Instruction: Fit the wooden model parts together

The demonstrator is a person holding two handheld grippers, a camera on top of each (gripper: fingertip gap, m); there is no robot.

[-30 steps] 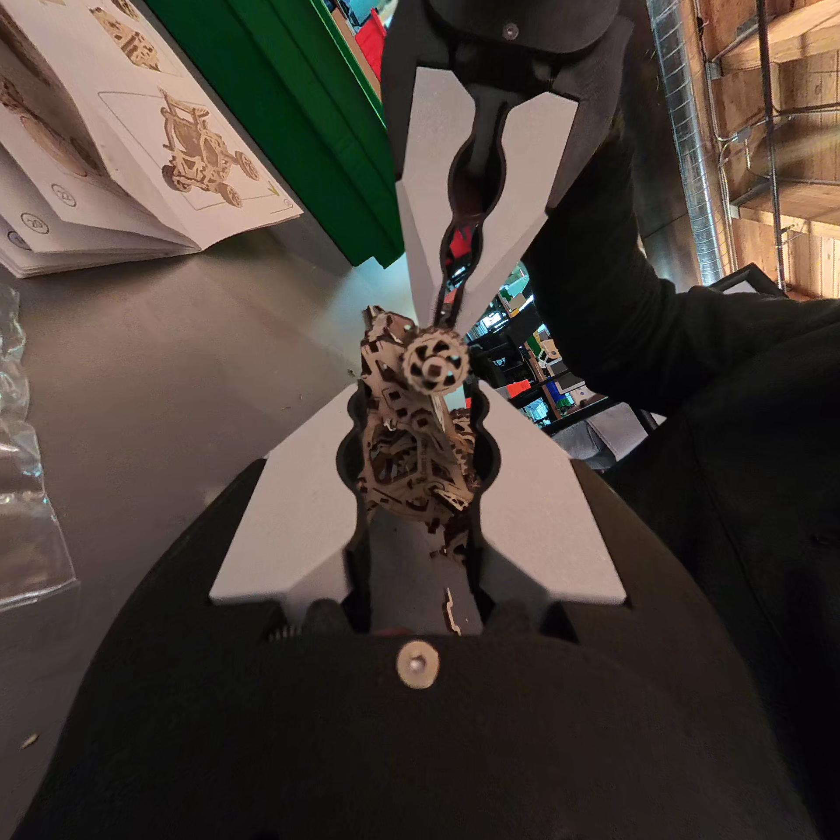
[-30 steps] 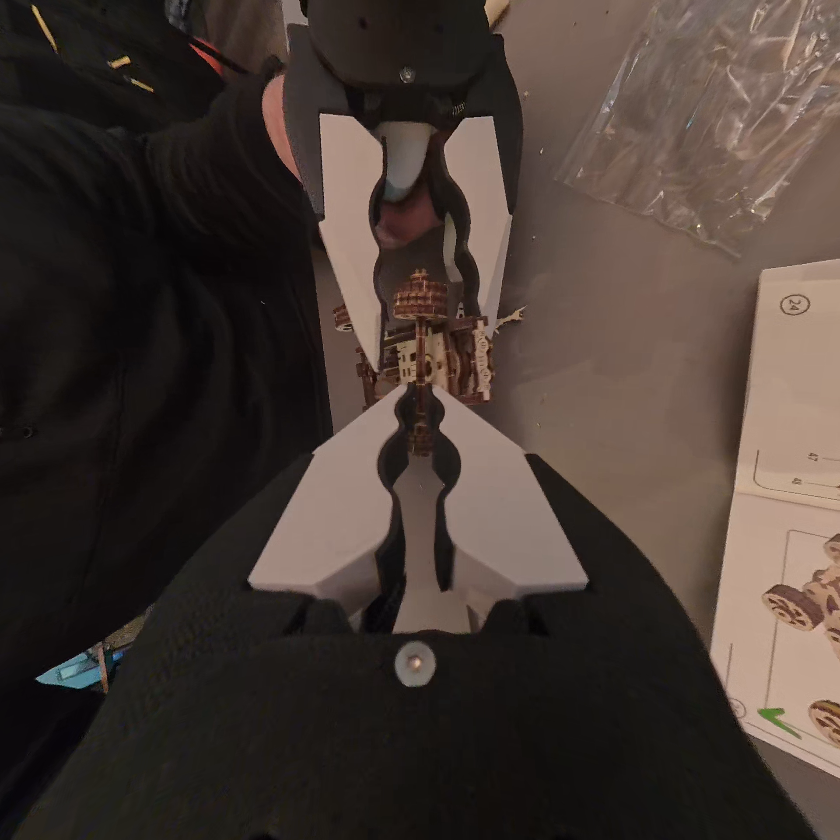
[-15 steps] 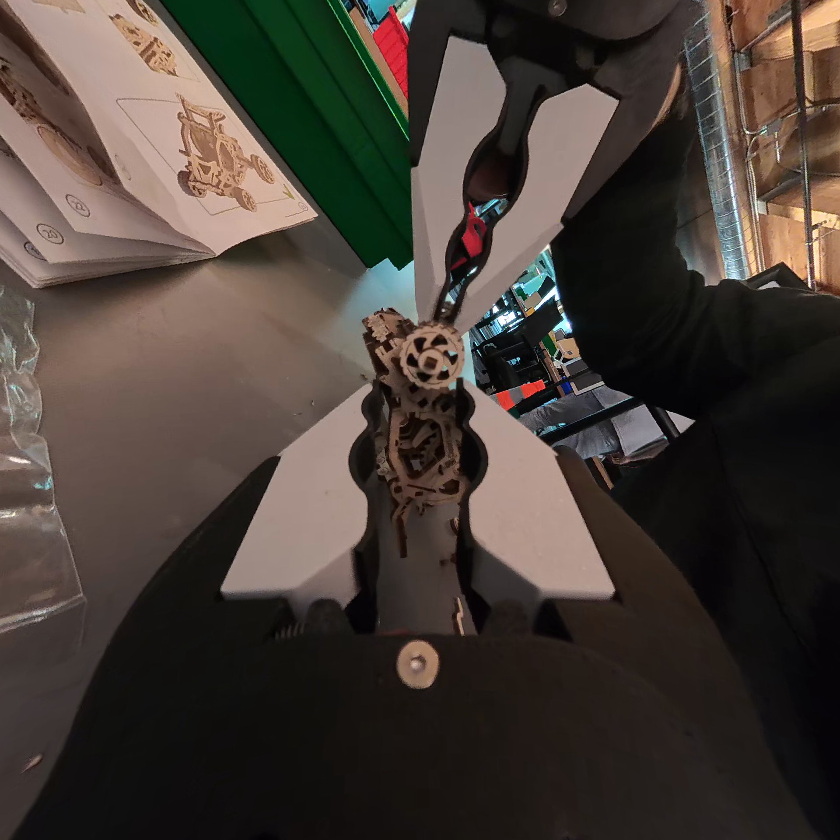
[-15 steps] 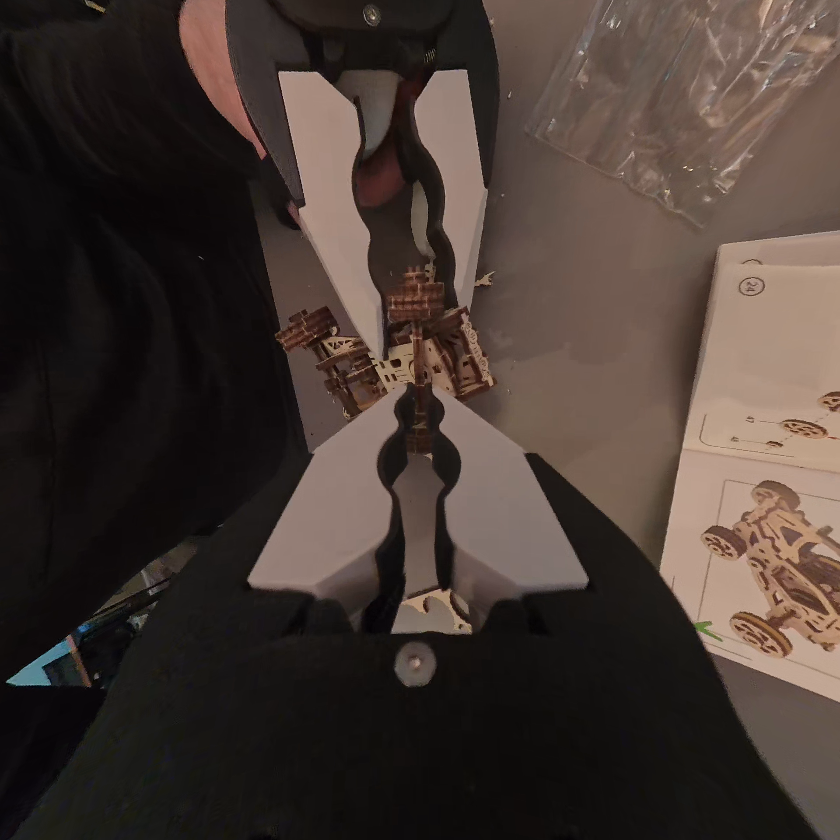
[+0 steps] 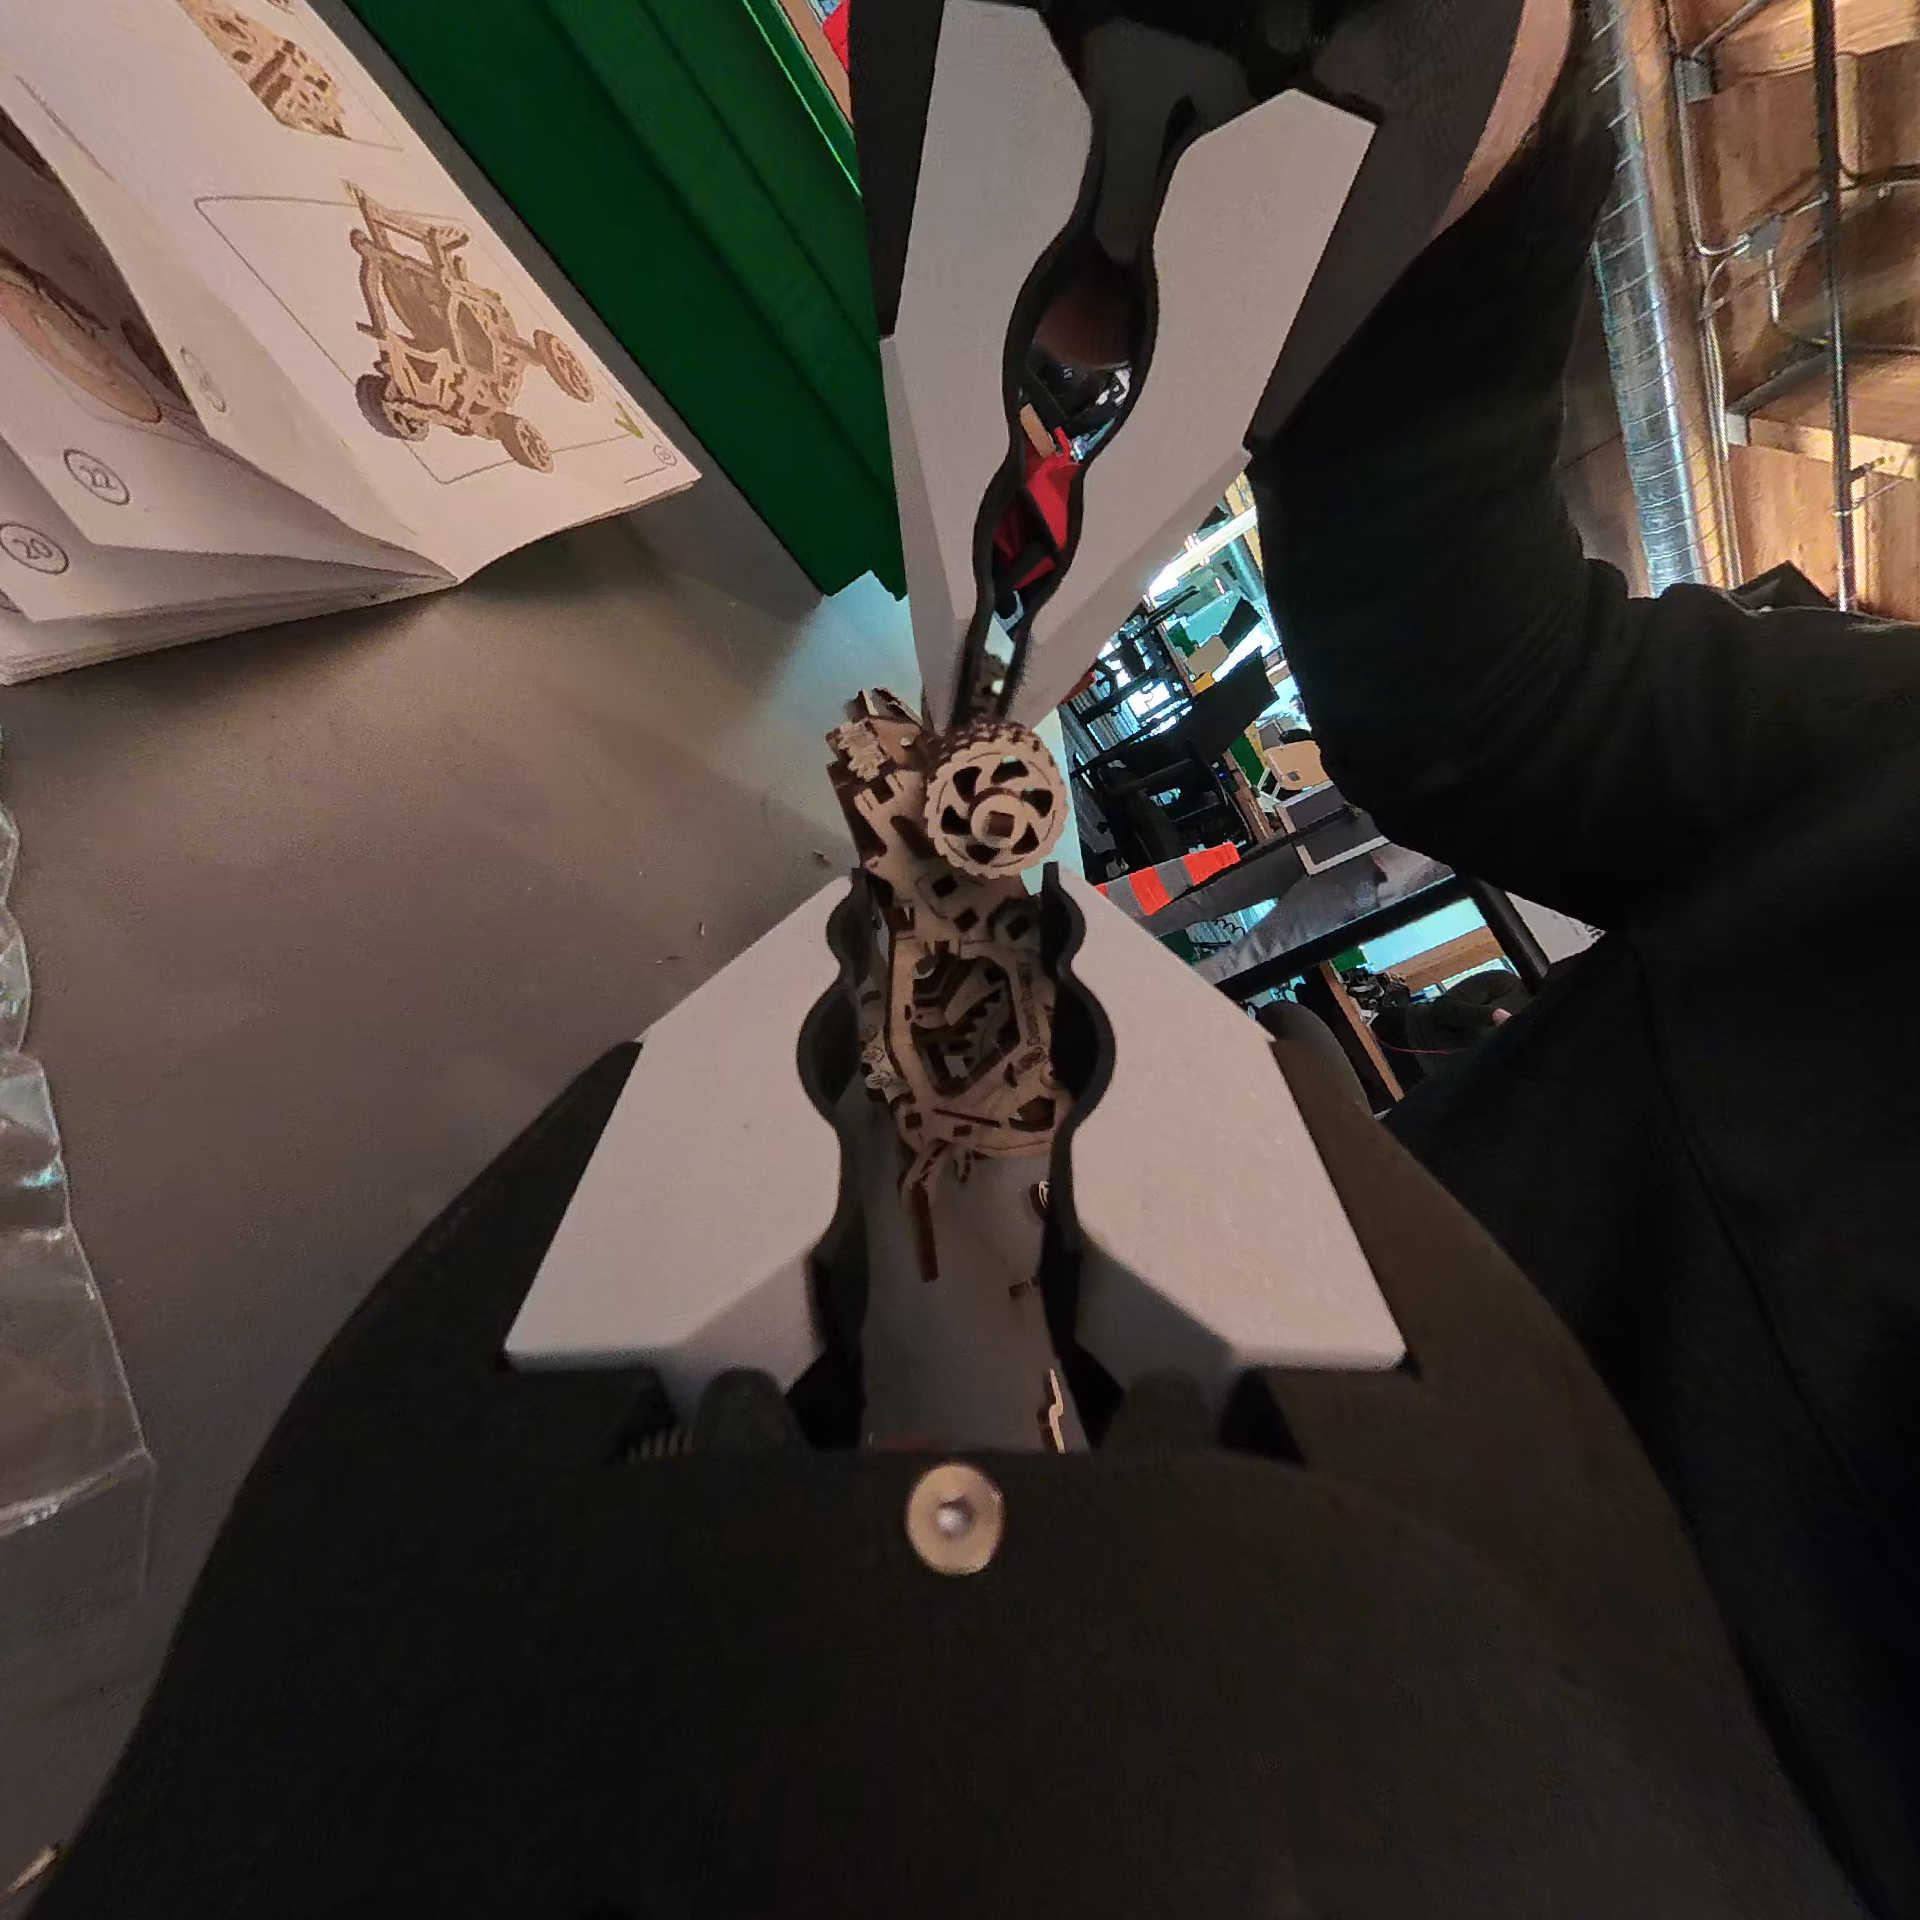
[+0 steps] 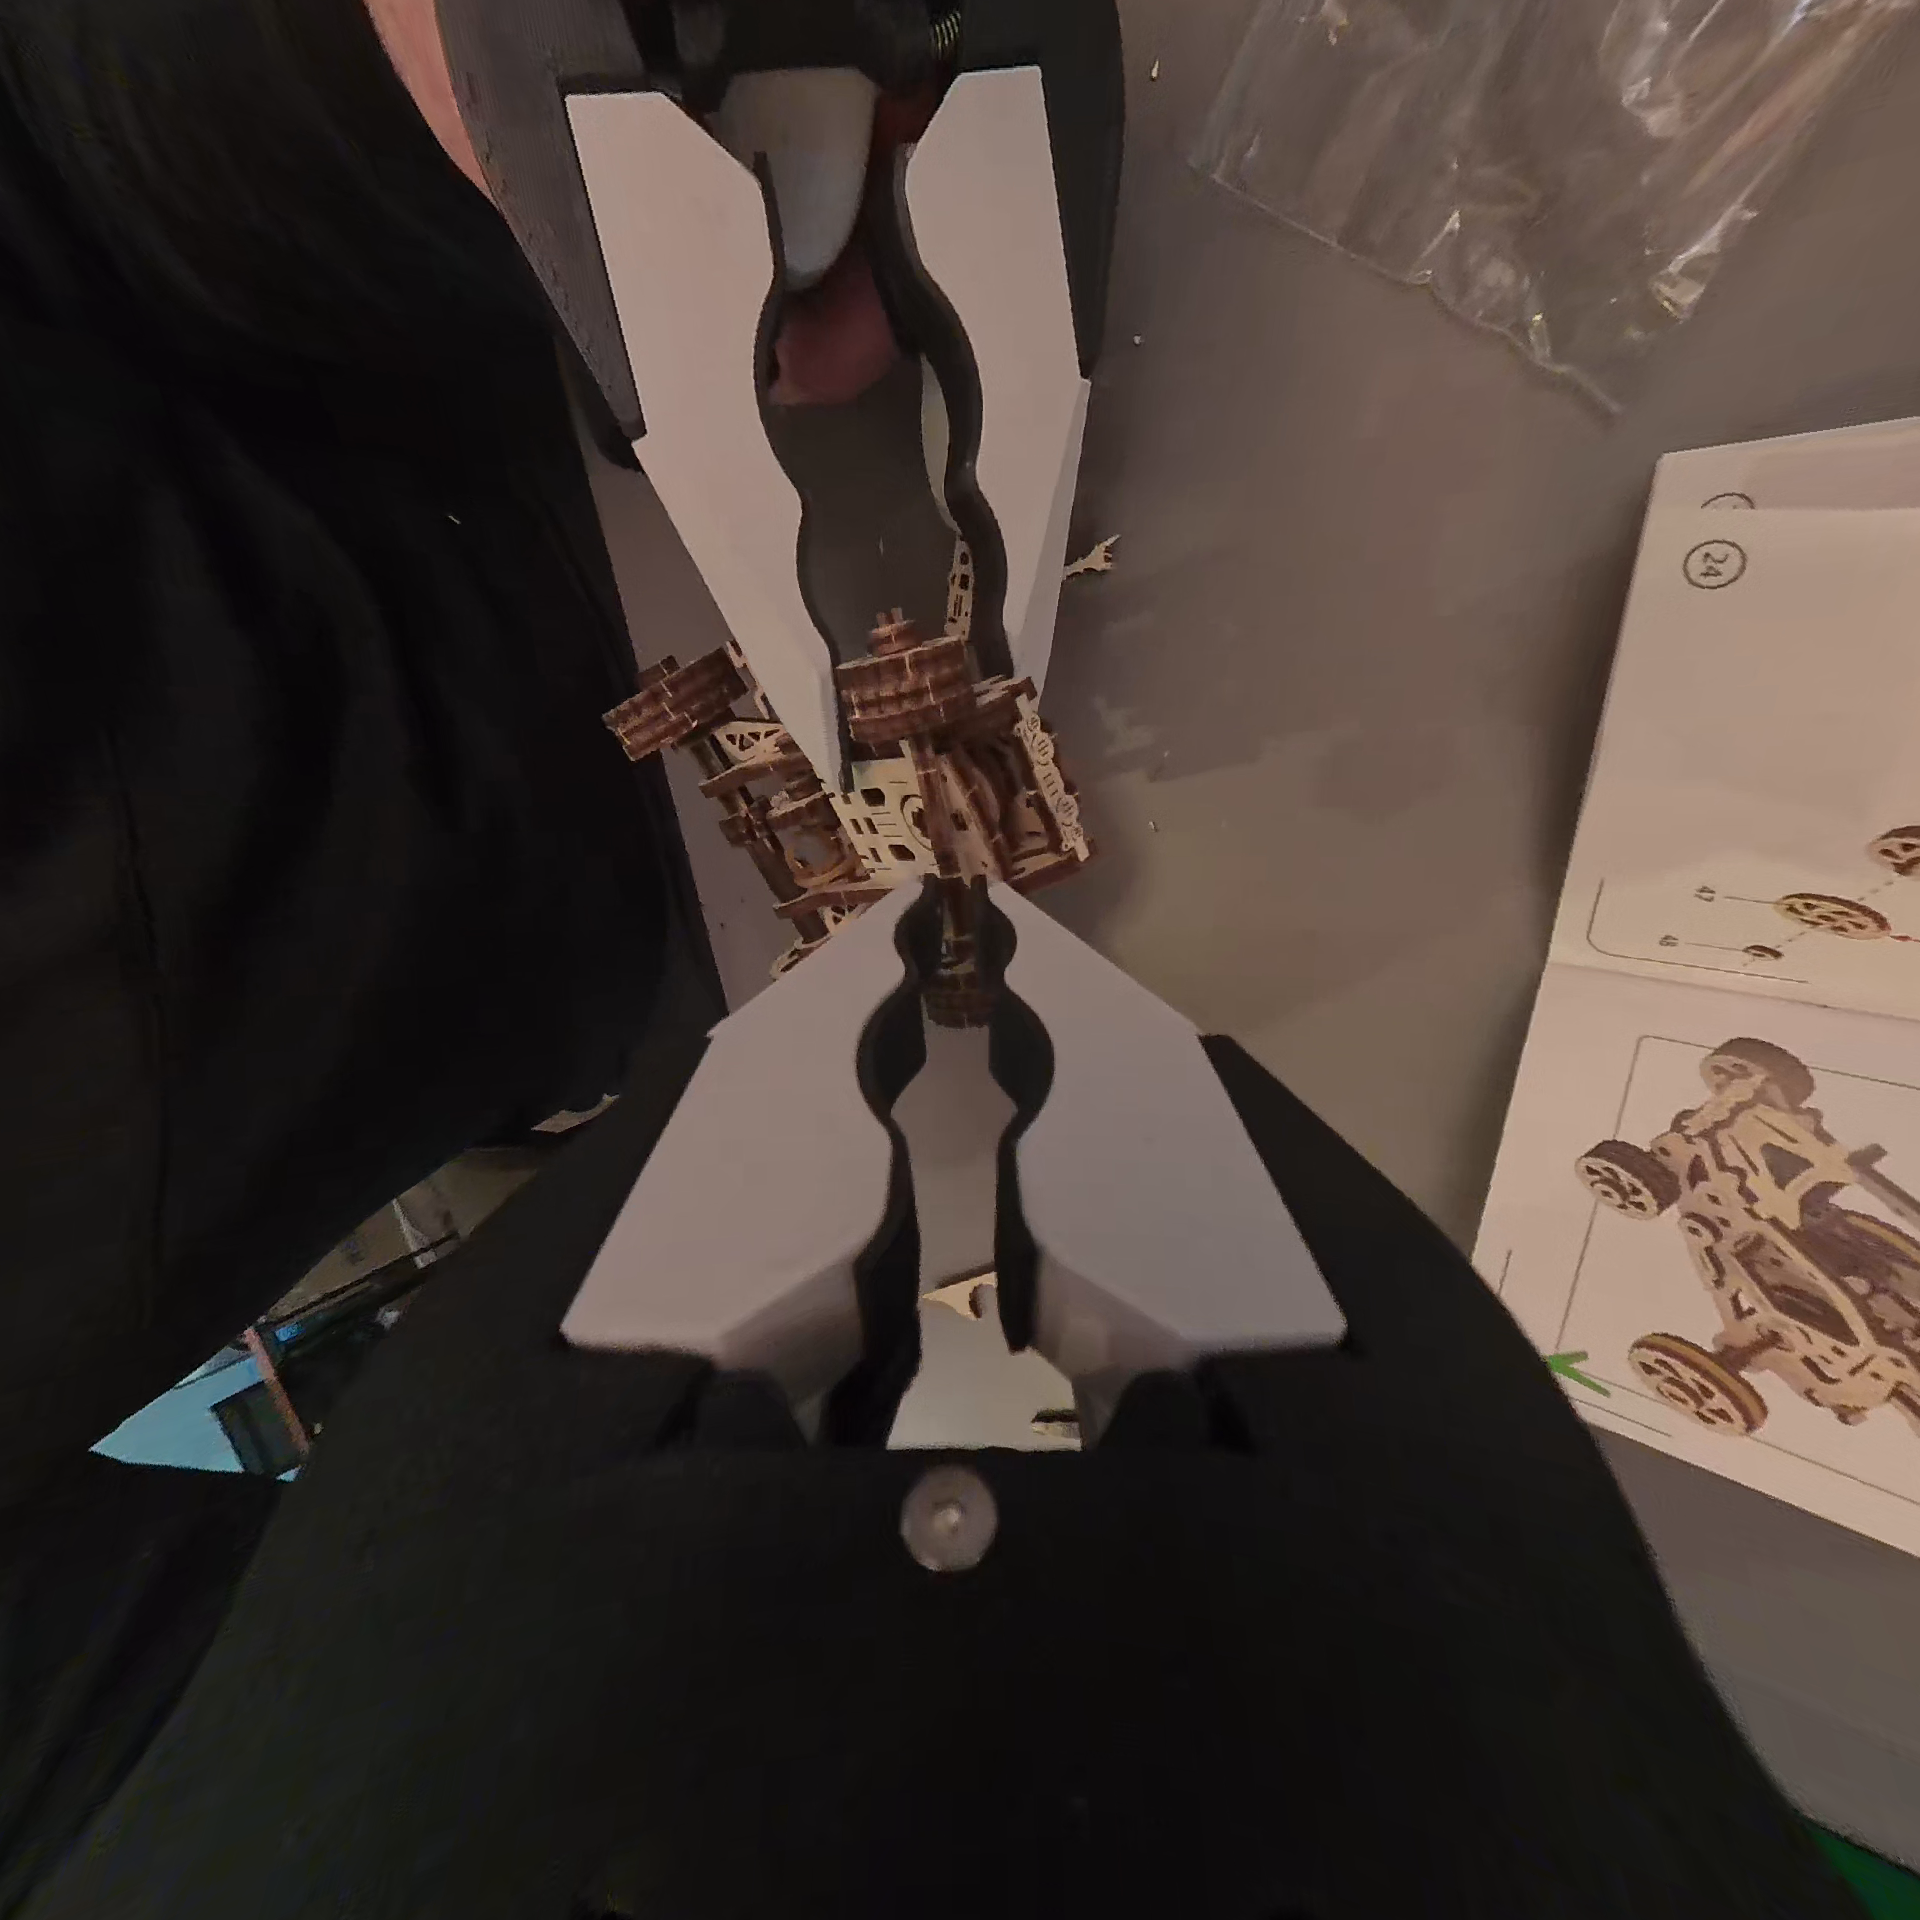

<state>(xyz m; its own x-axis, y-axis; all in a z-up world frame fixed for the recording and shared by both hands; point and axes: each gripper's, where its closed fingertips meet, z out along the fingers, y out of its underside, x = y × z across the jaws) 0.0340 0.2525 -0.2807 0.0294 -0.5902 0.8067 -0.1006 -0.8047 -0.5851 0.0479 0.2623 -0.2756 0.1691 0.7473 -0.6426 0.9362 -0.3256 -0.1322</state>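
My left gripper (image 5: 951,899) is shut on the body of the wooden model car (image 5: 961,1023), held above the grey table (image 5: 364,883). A toothed wooden wheel (image 5: 995,805) sits just past its fingertips. My right gripper (image 5: 982,696) faces it from above, pinched shut right behind that wheel. In the right wrist view my right gripper (image 6: 956,899) is shut on a thin wooden axle part (image 6: 956,971) that runs into the model (image 6: 935,821). The left gripper (image 6: 920,717) holds the model from the far side. A second wheel (image 6: 681,696) sticks out at the model's left.
An open instruction booklet (image 5: 312,364) lies on the table and also shows in the right wrist view (image 6: 1766,1039). A clear plastic bag (image 6: 1558,156) lies beyond it. A green crate (image 5: 675,260) stands behind. A person's black sleeve (image 5: 1558,727) fills the right side. A wood scrap (image 6: 1091,561) lies on the table. My two grippers' fingertips are within a few centimetres of each other.
Both grippers stay shut and have moved together with the model. The model has turned, so a second wheel now shows at its left in the right wrist view.
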